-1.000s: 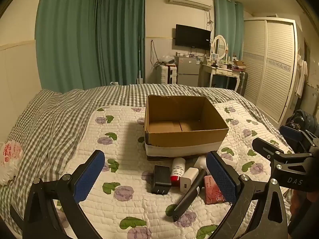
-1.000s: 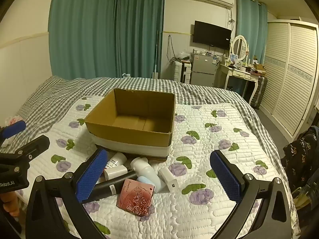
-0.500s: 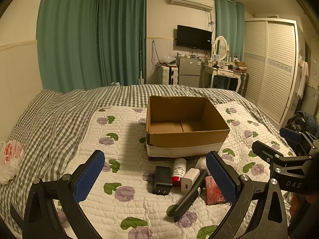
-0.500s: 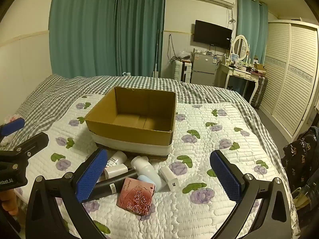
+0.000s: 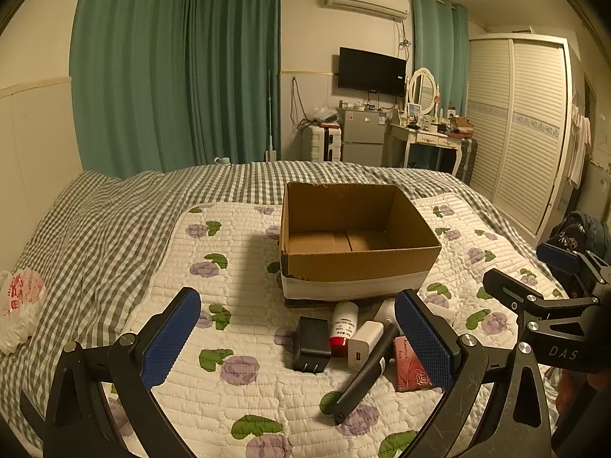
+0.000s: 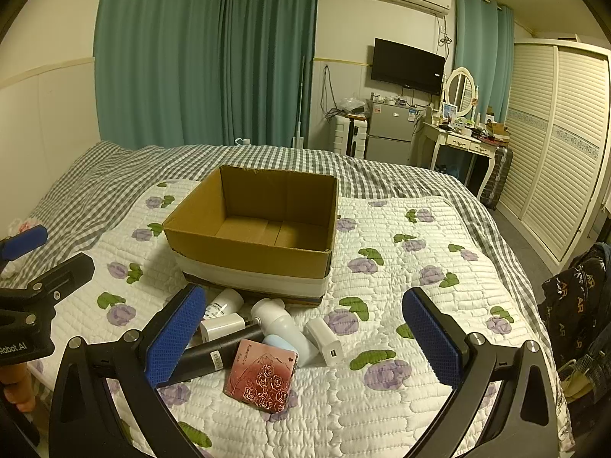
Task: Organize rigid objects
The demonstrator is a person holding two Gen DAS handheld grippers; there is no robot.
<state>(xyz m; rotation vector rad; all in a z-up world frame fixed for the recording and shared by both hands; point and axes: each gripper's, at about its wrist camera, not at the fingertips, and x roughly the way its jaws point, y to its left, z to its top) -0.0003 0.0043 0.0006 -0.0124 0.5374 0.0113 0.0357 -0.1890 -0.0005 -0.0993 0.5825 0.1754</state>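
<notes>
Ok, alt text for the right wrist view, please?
An open right gripper hovers over a floral quilted bed, its blue-padded fingers framing a cluster of small items: a pink rose-patterned card case, a white bottle, a white charger. Behind them sits an empty brown cardboard box.

Dim, warm yellowish room light from overhead. The box (image 5: 359, 267) throws a soft shadow leftward on the bed (image 5: 229, 259). Fisheye bending and dark vignetting at corners; focus is sharp.

open jaws, cardboard box (image 5: 359, 263), black charger (image 5: 311, 344)
</notes>
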